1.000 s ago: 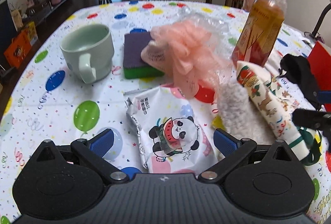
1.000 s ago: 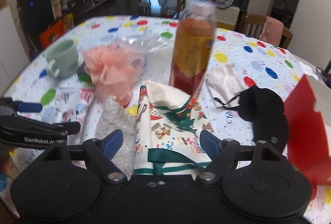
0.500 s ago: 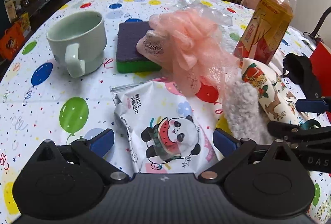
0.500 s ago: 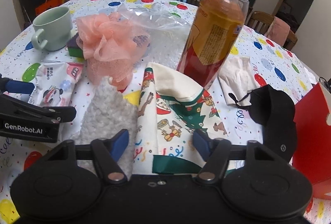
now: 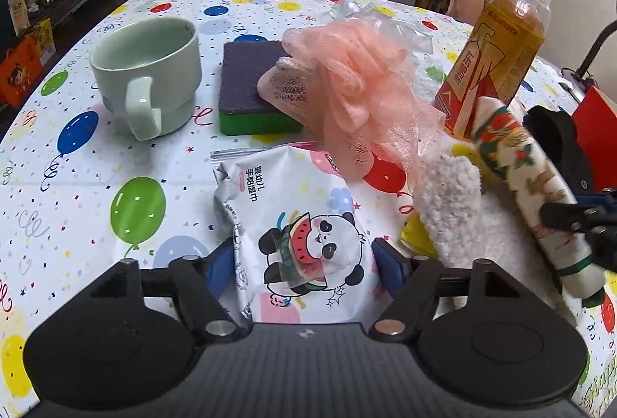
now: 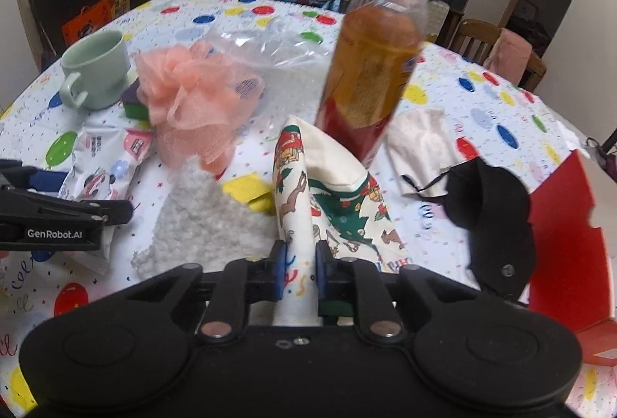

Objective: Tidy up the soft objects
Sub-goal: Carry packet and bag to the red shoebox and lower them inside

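Note:
My right gripper is shut on the near fold of a Christmas-print cloth, which rises in a ridge toward the bottle; it also shows in the left wrist view. My left gripper is open, its fingers on either side of a panda-print wet-wipes pack, not pinching it. A white fluffy cloth lies between the two. A pink mesh bath pouf rests on a purple-green sponge.
A green mug stands at the left. A tea bottle stands behind the cloth, with a clear plastic bag beside it. A black cap, a white mask and a red box lie at the right.
My right gripper has shut on the Christmas cloth and bunched it into a ridge. My left gripper has moved forward and narrowed around the wipes pack.

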Demonstrator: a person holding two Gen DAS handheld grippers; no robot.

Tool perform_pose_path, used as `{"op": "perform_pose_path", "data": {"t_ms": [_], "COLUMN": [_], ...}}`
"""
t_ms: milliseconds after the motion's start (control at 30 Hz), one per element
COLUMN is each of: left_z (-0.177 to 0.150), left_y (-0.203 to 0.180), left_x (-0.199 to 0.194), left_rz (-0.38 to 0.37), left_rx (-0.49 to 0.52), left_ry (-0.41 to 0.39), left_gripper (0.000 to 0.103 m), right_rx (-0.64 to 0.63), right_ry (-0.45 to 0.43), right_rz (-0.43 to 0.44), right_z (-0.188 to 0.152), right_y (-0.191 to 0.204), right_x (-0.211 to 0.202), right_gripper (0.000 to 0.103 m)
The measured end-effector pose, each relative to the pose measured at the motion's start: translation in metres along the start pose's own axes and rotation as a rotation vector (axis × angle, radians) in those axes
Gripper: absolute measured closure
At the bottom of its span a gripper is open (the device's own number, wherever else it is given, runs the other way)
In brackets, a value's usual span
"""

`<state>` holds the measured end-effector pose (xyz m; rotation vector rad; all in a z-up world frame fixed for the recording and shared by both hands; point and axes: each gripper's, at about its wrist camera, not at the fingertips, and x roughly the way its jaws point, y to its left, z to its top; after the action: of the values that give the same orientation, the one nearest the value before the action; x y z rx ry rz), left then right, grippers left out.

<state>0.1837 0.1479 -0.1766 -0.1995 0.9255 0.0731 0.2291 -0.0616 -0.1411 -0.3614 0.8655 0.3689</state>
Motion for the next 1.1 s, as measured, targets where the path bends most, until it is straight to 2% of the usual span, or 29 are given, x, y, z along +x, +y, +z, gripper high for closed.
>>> {"op": "perform_pose_path", "data": {"t_ms": [200, 300, 567, 767, 1100], "left_z": [0.002, 0.005, 0.02, 0.043, 0.093], "left_y": [0.002, -0.001, -0.021, -0.052, -0.134], "left_x": [-0.008, -0.019, -0.064, -0.102, -0.137], "left_rz": [0.03, 0.069, 0.089, 0.042, -0.128], "left_rx": [-0.017, -0.028, -0.035, 0.008, 0.166], "left_ry": [-0.028, -0.056, -0.123, -0.177, -0.215], "left_gripper": [0.033, 0.033, 0.033, 0.033, 0.033], "right_rx": [0.038, 0.104, 0.228, 0.312, 0.395], "right_ry": [-0.067, -0.086, -0.161, -0.216, -0.313], "right_rz": [-0.008, 0.029, 0.124, 0.165, 0.147], "right_z": [0.0, -0.002, -0.007, -0.004, 0.013], "right_y": [-0.032, -0.057, -0.121, -0.17, -0.244], "right_x": [-0.021, -0.036, -0.084, -0.117, -0.167], "right_gripper": [0.092, 0.093, 0.094, 0.094, 0.094]}}
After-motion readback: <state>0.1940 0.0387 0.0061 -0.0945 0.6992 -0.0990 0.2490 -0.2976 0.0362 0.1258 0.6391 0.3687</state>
